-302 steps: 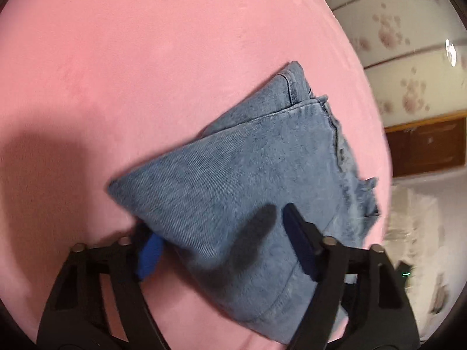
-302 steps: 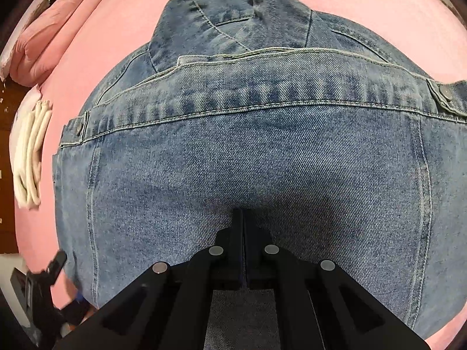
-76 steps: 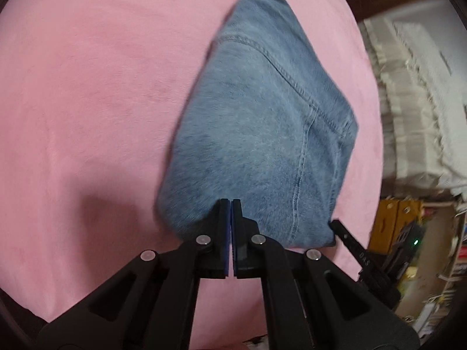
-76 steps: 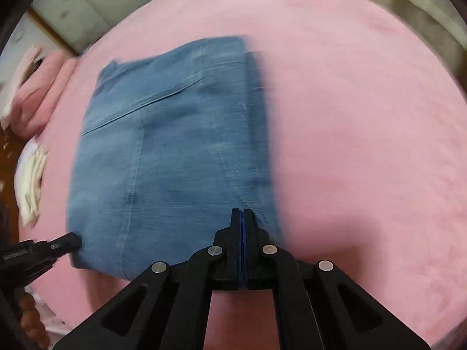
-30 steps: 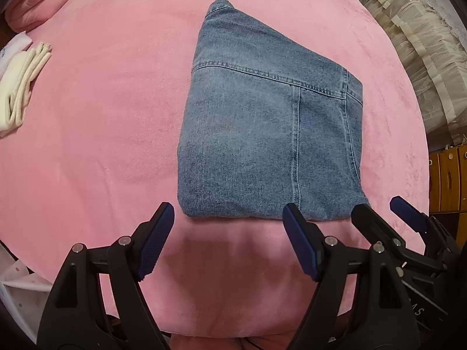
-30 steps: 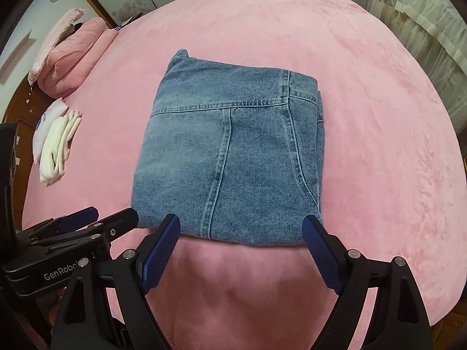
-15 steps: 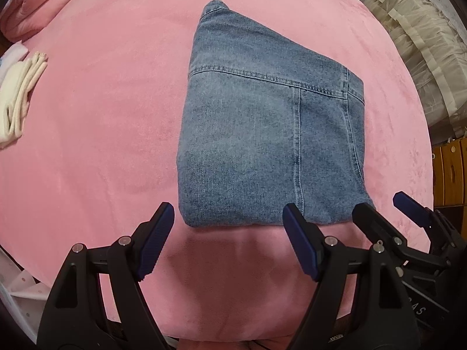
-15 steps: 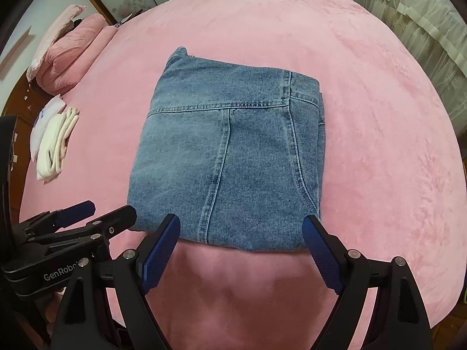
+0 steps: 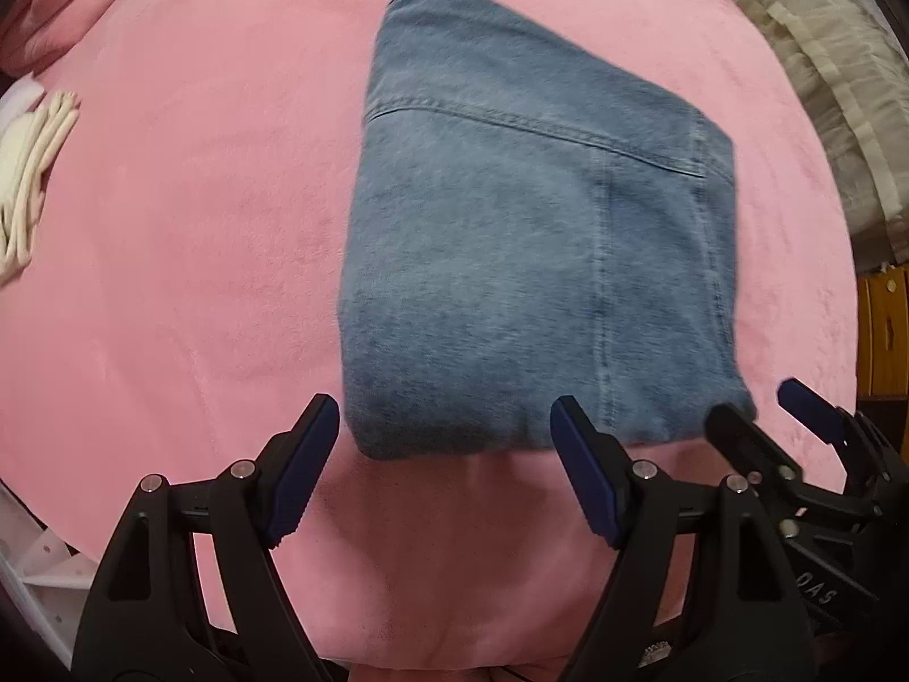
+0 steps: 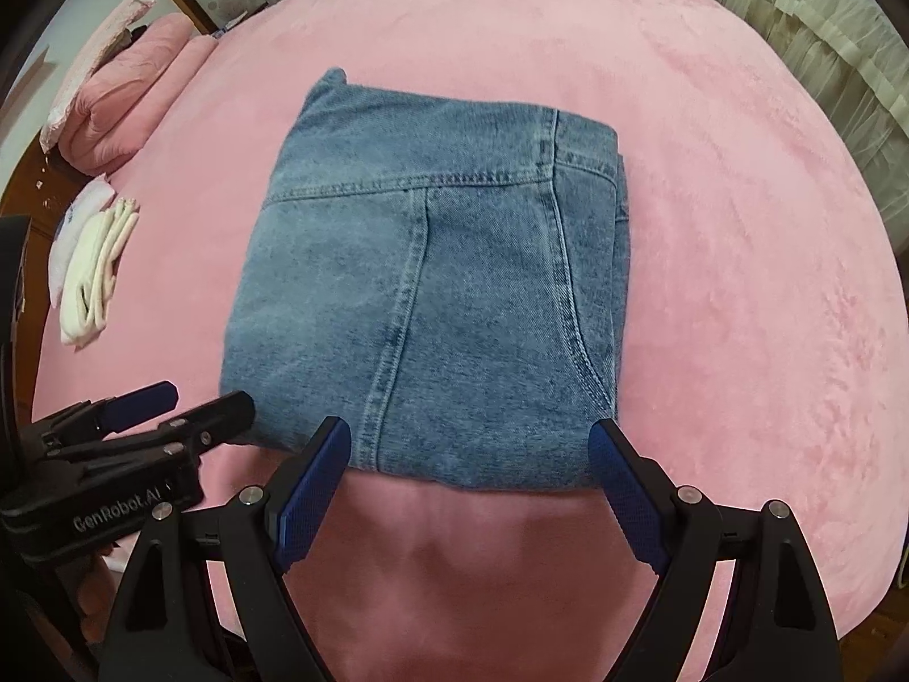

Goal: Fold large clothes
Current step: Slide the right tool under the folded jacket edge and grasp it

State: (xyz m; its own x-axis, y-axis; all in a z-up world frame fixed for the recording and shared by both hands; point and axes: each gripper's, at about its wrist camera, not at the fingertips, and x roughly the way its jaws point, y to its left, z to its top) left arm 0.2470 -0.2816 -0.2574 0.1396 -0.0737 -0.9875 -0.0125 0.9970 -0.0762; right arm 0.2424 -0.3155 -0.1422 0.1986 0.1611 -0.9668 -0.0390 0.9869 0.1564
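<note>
While lying flat on pink plush bed cover (image 10: 738, 227), folded blue denim garment (image 10: 432, 295) sits as a neat rectangular packet near middle of bed, seams and stitched yoke facing up. Left gripper (image 9: 446, 437), black frame with blue pads, jaws spread wide, nothing between them, poised just at near edge of denim packet, left near corner; not touching as far as visible. Right gripper (image 10: 468, 454), same build, jaws also wide apart, empty, straddling near edge at right portion of packet, pads just beside fabric. Left-wrist view motion-blurred. Each gripper visible in other's view at frame side. Folded cream-white cloth stack (image 10: 94, 273) lying at far left of bed, well apart from denim. Pink folded bedding (image 10: 125, 91) beyond it at bed corner. Pale ruffled curtain fabric (image 10: 824, 28) along right side.
</note>
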